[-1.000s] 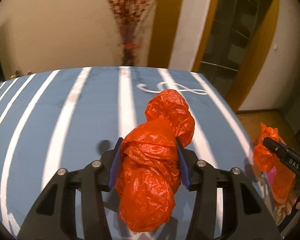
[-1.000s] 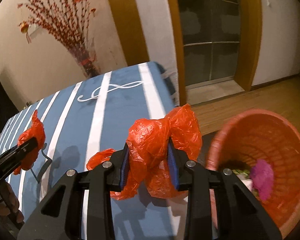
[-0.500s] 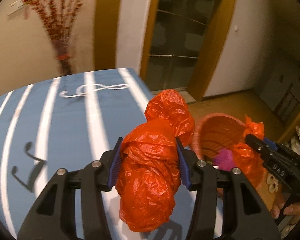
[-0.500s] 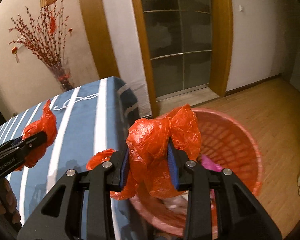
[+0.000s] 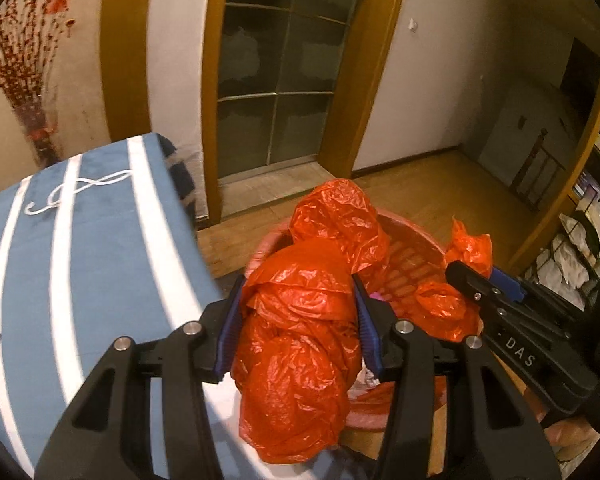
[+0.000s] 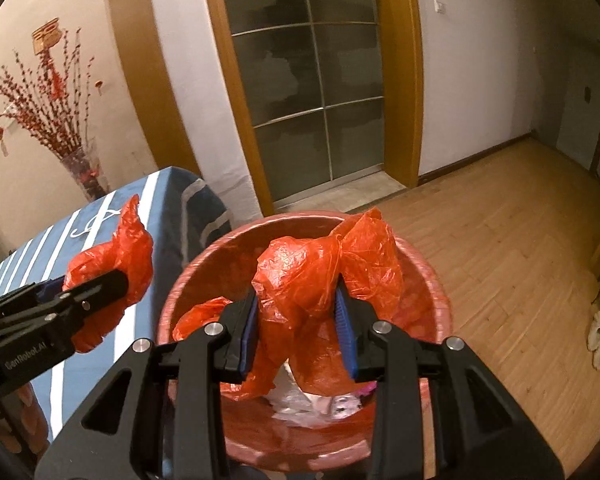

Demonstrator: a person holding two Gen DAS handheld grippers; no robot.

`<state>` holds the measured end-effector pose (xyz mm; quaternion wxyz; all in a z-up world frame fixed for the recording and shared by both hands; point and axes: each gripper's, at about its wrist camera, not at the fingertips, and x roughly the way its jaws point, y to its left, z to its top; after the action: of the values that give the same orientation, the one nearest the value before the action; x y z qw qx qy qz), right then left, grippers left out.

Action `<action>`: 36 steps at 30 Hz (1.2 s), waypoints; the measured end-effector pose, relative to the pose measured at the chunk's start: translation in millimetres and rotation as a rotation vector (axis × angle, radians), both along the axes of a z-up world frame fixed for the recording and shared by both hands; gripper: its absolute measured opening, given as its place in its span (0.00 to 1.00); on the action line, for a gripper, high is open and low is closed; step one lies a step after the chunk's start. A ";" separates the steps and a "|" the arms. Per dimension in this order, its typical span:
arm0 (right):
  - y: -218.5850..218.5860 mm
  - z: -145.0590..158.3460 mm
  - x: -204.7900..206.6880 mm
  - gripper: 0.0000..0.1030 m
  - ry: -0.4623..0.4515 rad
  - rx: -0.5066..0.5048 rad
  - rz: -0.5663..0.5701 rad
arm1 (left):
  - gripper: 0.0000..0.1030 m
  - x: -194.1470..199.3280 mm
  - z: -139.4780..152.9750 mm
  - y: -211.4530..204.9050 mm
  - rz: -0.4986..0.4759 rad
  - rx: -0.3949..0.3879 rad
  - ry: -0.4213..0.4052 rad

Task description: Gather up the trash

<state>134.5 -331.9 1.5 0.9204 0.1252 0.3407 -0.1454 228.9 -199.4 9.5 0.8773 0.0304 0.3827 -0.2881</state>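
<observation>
Crumpled orange plastic bags are filling both of our tongs: the left tongs are clenching a large orange plastic bag bundle between their blue pads, and the right tongs are clenching a second, knotted orange plastic bag the same way. We are holding the left bundle at the near edge of the round pinkish-red plastic basket, partly above the corner of the blue tabletop cloth with white stripes, while the right bundle is hanging directly above the basket's opening. In the left wrist view the right tongs are showing at the right, gripping their bag over the basket rim; in the right wrist view the left tongs are showing at the left, beside the basket and over the striped cloth. Inside the basket, white crumpled wrapping and a bit of pink rubbish are lying at the bottom. Behind the basket a wooden floor is running up to a glazed door with a wooden frame.
</observation>
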 end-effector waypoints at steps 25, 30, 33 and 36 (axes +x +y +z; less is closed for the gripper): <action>-19.9 -4.1 -12.3 0.66 -0.018 -0.001 -0.024 | 0.71 18.3 -34.0 -15.7 0.042 0.070 0.039; -2.8 15.8 -31.4 0.88 -0.073 -0.097 -0.056 | 0.83 -2.4 -16.2 17.7 0.078 0.069 -0.029; 12.5 25.7 -45.8 0.91 -0.102 -0.181 -0.078 | 0.90 -21.0 -3.1 44.7 0.109 0.056 -0.077; 34.6 36.0 -63.5 0.95 -0.130 -0.259 -0.094 | 0.96 -42.5 9.1 71.5 0.157 0.036 -0.124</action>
<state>71.0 -297.2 37.5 0.9410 0.0305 0.2528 -0.2229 186.5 -127.9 18.5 0.9183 0.0339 0.3342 -0.2092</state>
